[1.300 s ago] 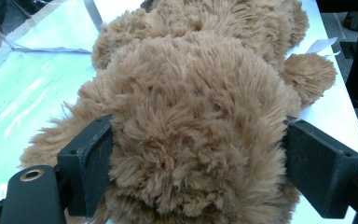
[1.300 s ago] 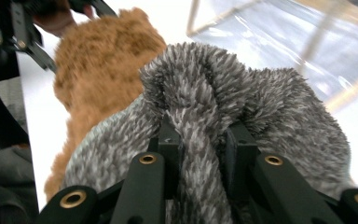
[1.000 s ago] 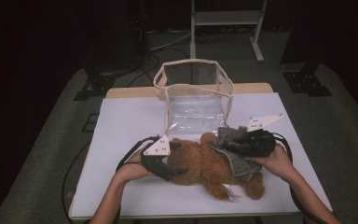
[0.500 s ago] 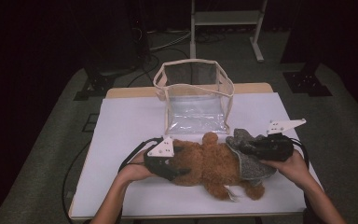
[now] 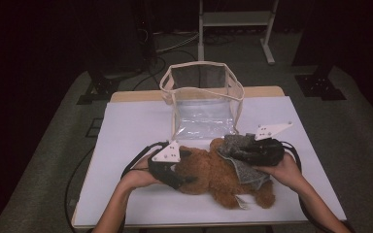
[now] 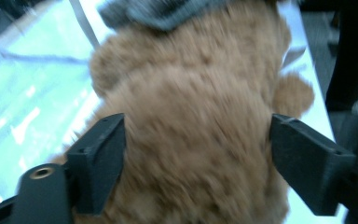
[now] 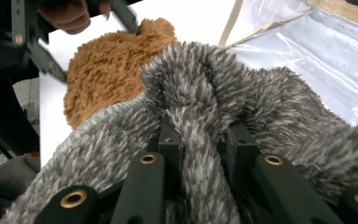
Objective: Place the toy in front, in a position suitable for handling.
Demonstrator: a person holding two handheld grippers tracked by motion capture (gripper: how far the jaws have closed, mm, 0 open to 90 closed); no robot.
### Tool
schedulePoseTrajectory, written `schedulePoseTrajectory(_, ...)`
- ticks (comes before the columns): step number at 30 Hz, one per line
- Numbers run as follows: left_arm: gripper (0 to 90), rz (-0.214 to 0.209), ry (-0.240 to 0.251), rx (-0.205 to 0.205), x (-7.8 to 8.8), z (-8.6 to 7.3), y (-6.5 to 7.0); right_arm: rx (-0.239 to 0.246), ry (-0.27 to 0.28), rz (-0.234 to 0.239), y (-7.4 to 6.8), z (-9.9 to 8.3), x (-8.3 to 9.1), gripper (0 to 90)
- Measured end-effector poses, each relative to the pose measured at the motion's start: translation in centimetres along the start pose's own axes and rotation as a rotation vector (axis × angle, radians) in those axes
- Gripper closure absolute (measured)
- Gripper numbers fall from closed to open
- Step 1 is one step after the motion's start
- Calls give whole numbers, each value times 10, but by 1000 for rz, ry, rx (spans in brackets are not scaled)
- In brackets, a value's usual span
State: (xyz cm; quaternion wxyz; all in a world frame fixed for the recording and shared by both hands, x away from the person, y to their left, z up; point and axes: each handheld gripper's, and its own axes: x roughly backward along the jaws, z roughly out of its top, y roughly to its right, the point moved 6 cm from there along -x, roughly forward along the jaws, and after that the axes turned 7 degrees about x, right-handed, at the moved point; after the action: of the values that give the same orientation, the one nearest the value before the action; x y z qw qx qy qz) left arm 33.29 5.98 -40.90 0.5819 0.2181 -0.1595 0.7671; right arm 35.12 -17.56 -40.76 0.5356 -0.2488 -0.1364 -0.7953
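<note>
A brown teddy bear (image 5: 213,172) lies on the white table (image 5: 136,126), wearing a grey knitted sweater (image 5: 245,167) bunched over its right half. My left gripper (image 5: 187,167) straddles the bear's left end; in the left gripper view the brown fur (image 6: 196,116) fills the gap and touches both black jaws. Those jaws have just been opening, and the bear is still between them. My right gripper (image 5: 238,153) is shut on a fold of the grey sweater (image 7: 200,107), pinched tight between its jaws (image 7: 200,140).
A clear plastic bag with beige trim (image 5: 201,97) stands open just behind the bear. Bare white tabletop lies to the left and along the front edge. A metal stand (image 5: 233,19) and dark floor lie beyond the table.
The right gripper swung out to the right with the sweater, then came back left toward the bear. The left gripper stayed at the bear's left end.
</note>
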Motion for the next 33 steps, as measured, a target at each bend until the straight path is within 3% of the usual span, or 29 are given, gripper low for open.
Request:
schedulePoseTrajectory(2,198,-3,-1,-5,-3,2,0,4,6,4,-5,-4,4,721)
schedulePoseTrajectory(4,244,-14,-45,-26,-10,-2,3,10,4,-2,-8,-6,8,722)
schedulePoseTrajectory(9,290,-18,-58,-34,-11,-8,6,33,-22,-13,-10,-1,10,721)
schedulePoseTrajectory(13,307,-21,-66,-43,-12,-8,8,80,-49,-6,-10,16,-3,720)
schedulePoseTrajectory(19,310,-19,-79,-58,-10,-10,10,103,-77,29,-11,25,-27,719)
schedulePoseTrajectory(23,312,-23,-75,-57,-10,-10,10,63,-62,21,-2,18,-19,718)
schedulePoseTrajectory(33,313,-24,-64,-55,-8,-13,13,-42,-34,-66,17,-16,24,717)
